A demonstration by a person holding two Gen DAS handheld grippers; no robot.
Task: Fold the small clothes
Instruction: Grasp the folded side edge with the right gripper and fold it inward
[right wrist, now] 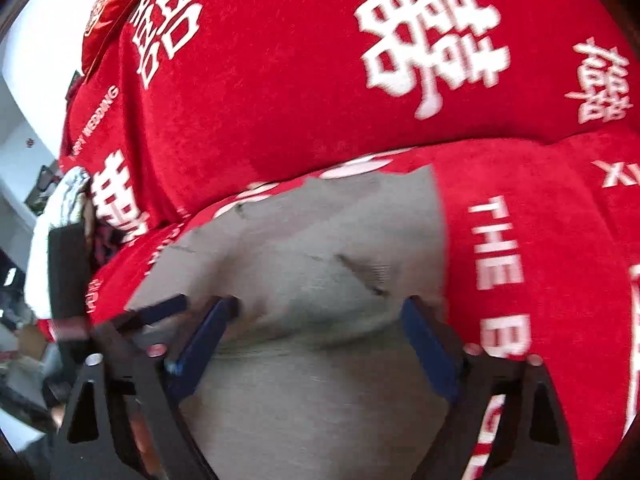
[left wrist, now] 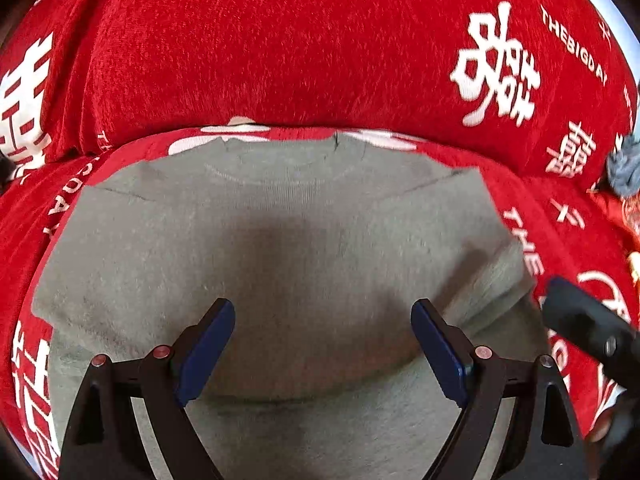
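Left tongs (left wrist: 323, 316): angled steeply down, released, nothing clamped. Right tongs (right wrist: 318, 316): tilted down (view blurred), released. Grey garment (left wrist: 280, 240): spread flat beneath and ahead of both tongs on the red printed cover (left wrist: 280, 40), neckline farthest away.

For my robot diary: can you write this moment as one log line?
left gripper: open, over grey shirt | right gripper: open, over shirt | shirt: lying on red cover

A red cover (left wrist: 304, 40) printed with white characters and English lettering spreads over the whole seat and its raised back. At the far right sits a blue-grey knitted bundle (left wrist: 624, 168). A red printed pouch (right wrist: 114, 8) lies far left on the back, beside a white wall (right wrist: 36, 80).
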